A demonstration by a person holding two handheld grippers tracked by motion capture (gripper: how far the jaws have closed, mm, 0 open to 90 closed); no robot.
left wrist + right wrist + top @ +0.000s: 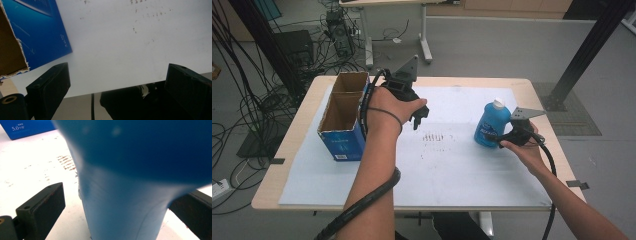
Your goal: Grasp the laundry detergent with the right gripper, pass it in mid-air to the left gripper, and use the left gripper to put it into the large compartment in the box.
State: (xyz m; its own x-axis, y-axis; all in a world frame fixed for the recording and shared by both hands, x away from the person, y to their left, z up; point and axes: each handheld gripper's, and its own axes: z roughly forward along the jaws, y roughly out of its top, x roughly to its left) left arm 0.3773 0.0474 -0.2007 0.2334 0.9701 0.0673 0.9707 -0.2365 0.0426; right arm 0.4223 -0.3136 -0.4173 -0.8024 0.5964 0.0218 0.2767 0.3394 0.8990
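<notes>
A blue bottle [490, 126] with a white cap stands upright on the right side of the white mat [452, 170]. My right gripper [505, 138] is open, low around the bottle's right side. In the right gripper view the bottle [125, 170] stands between the jaws of that gripper [117, 202], with a gap at the left jaw. An open blue cardboard box [343, 117] sits at the left of the mat. My left gripper [419, 119] hovers open just right of the box, holding nothing. Its own view has the left gripper [117, 75] above bare mat, with the box's wall [42, 30] at upper left.
Brown scuff marks [436, 137] dot the mat's middle between the two grippers. The wooden table [292, 145] ends just beyond the mat on every side. Cables and equipment [337, 30] lie on the floor behind, and a black post [587, 50] rises at back right.
</notes>
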